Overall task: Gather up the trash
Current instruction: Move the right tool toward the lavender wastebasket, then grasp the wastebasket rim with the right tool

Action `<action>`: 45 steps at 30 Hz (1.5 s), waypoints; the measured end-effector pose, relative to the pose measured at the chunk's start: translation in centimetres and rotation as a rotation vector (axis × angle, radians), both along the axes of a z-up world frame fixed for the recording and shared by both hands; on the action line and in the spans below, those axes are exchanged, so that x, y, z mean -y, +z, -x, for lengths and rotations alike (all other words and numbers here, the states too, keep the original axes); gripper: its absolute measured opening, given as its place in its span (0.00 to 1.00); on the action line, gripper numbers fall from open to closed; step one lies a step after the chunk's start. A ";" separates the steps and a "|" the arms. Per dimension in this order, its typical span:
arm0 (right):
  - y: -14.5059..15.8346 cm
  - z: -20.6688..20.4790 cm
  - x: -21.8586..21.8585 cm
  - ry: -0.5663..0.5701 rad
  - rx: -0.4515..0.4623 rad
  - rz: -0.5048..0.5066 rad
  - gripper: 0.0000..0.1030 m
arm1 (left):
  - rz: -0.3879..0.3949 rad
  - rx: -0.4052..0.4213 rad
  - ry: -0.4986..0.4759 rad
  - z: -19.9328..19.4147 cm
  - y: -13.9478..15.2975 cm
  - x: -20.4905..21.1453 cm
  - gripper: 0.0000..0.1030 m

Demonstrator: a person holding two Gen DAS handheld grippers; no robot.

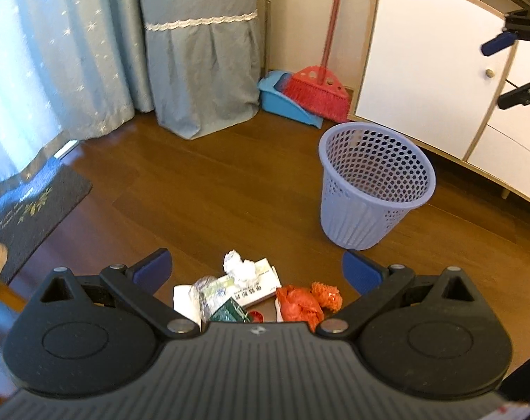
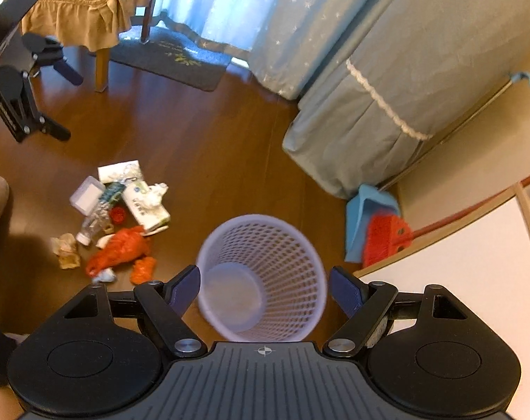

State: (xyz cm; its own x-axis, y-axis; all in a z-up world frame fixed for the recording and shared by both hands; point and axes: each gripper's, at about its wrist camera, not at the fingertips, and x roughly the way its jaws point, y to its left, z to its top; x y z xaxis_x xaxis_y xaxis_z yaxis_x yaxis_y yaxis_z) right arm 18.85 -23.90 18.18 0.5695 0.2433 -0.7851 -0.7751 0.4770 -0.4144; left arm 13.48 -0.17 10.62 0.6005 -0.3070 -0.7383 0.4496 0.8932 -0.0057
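In the left wrist view, the left gripper (image 1: pixel 256 273) fills the lower frame with its blue-padded fingers spread wide and nothing between them. Just beyond, at lower centre, lies the trash pile (image 1: pixel 254 288) on the wooden floor (image 1: pixel 212 189): a crumpled white tissue (image 1: pixel 239 266) resting on a flat medicine box (image 1: pixel 256 285), an orange plastic bag (image 1: pixel 298 302) to the right, and a clear plastic bottle (image 1: pixel 205 292) to the left. Farther, right of centre, the lavender mesh wastebasket (image 1: pixel 375 183) stands upright, mouth up, tilted by the lens. Behind it, a red broom (image 1: pixel 317 92) leans over a blue dustpan (image 1: pixel 282 99) beside a white cabinet (image 1: pixel 429 80). The right gripper (image 1: pixel 510 66) shows at the upper right edge.

In the right wrist view, the right gripper (image 2: pixel 263 290) hangs with fingers apart and empty, looking straight down into the wastebasket (image 2: pixel 261 276) at lower centre. The pile sits at centre left; the bottle (image 2: pixel 97 218) lies with its long axis running from upper right to lower left, white cap toward the lower left. A dark doormat (image 2: pixel 174 57) lies farther up.
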 end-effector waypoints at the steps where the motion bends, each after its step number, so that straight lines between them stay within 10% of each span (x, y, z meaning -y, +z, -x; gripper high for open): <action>1: -0.5 0.0 0.2 0.001 0.010 -0.007 0.76 | 0.000 0.007 -0.020 0.0 -0.2 0.1 0.99; 18: -21.9 -2.0 0.0 0.071 -0.007 0.013 0.76 | -0.188 -0.006 -0.360 -1.6 -10.0 1.0 0.99; 34: -28.3 -6.4 -1.6 0.035 -0.012 -0.016 0.76 | -0.266 0.008 -0.465 -2.6 -16.8 0.1 0.98; 45: -29.9 -8.1 -1.6 -0.013 -0.082 -0.033 0.34 | -0.340 0.039 -0.499 -3.4 -19.6 0.3 0.94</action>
State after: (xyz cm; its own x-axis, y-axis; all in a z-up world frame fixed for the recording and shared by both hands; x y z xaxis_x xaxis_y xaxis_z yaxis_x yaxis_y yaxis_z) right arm 26.98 -22.29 -11.74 0.5070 0.2626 -0.8210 -0.7995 0.4993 -0.3340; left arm 16.92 -0.47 -8.99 0.4736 -0.3094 -0.8246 0.8090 0.5231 0.2683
